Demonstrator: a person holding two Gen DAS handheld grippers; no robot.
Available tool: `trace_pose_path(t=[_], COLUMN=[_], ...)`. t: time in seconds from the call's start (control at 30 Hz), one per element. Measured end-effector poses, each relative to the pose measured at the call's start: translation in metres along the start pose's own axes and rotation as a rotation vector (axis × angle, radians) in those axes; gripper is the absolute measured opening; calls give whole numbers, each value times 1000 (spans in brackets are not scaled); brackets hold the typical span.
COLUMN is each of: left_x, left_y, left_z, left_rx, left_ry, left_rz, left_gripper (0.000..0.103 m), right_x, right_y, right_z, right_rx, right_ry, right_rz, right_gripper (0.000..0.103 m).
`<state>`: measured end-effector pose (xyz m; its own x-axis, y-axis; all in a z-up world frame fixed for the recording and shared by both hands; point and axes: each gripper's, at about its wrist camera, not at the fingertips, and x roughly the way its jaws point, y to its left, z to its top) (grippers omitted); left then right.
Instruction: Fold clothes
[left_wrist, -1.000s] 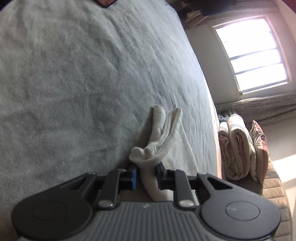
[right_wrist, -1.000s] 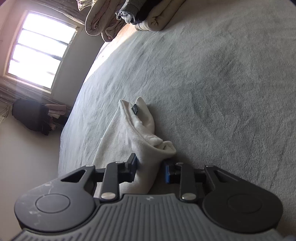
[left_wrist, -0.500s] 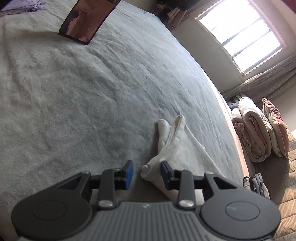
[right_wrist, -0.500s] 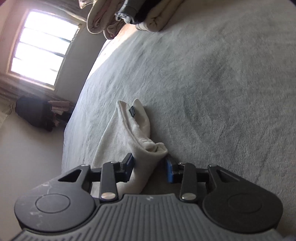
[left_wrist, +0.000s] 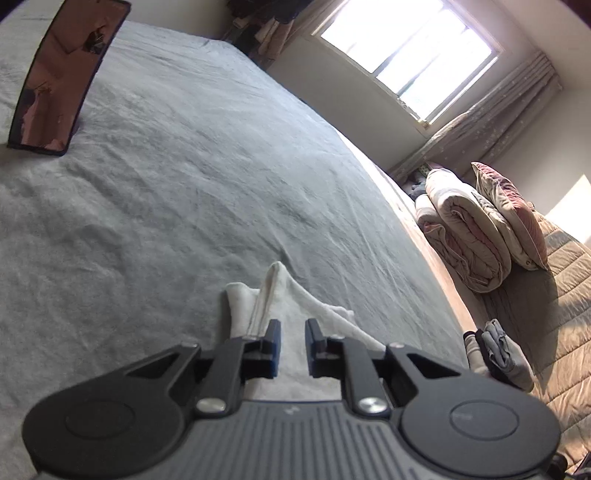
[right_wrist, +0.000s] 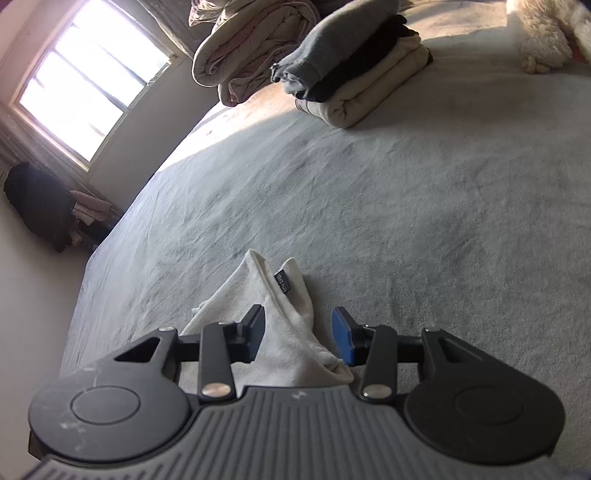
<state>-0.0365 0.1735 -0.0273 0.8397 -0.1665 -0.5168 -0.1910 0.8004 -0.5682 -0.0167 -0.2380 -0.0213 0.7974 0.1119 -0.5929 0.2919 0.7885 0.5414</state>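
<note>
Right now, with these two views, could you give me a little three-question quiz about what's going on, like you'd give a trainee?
1. True or false: the left tongs are clamped on the white garment.
2. In the stack on the bed, which colour is on top: A grey, B black, C cream?
3. Fill in: the small dark label sits on the ____ garment.

Key: 1 false, both tongs are open; 2 A; 3 white.

Open bed (left_wrist: 192, 206) toward 12 o'clock; tablet (left_wrist: 62, 74) at 10, folded stack (right_wrist: 354, 74) at 1 blocking.
</note>
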Motion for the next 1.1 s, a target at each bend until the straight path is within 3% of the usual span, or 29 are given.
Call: trace_pose_path(t=[0.07,0.13,0.2,0.3,0.43,0.53,0.63,0.73,0.87,0.93,1.0,1.03,1.1], left_x=[11,23,32,31,28,28,36,46,41,37,29,25,17], left_y=[-4,2,14,20,19,13,6,11,6,3,2,1,1], left_z=[-3,-9,-14,-14,-14,-12,-12,-13,-13,-12,-10,-10,-8], left_rx=[76,130,120,95,117,147,213,206,225,222,204,199,199], left_ry=[-27,-31,-19,-41,-76,-95,-113,-87,-100,-104,-106,-111,-121], left_rz=[-15,26,42,35,9,-35,6,65,80,75,70,74,82], left_gripper=[14,14,2,2,3,11,11,6,5,11,39,45,48], right_x=[11,21,31,49,53,51,52,58,67,68,66,64,58], right_y=[16,27,32,25,15,17,26,27,27,28,30,32,37], right_z=[-5,-13,-23,-34,-30,-28,-29,-28,-27,-27,-28,-29,-33], right_rx=[-142,-269,-392,-512,-470,-465,-507,-515,-520,-525,-530,-532,-536], right_ry=[-71,-124,-160,-152,-131,-147,-176,-163,-138,-136,-148,-153,-166], right_rz=[-9,-1,19,39,48,55,87,85,78,77,85,93,109], right_gripper=[45,45,45,45,46,46,46,49,51,51,51,51,51])
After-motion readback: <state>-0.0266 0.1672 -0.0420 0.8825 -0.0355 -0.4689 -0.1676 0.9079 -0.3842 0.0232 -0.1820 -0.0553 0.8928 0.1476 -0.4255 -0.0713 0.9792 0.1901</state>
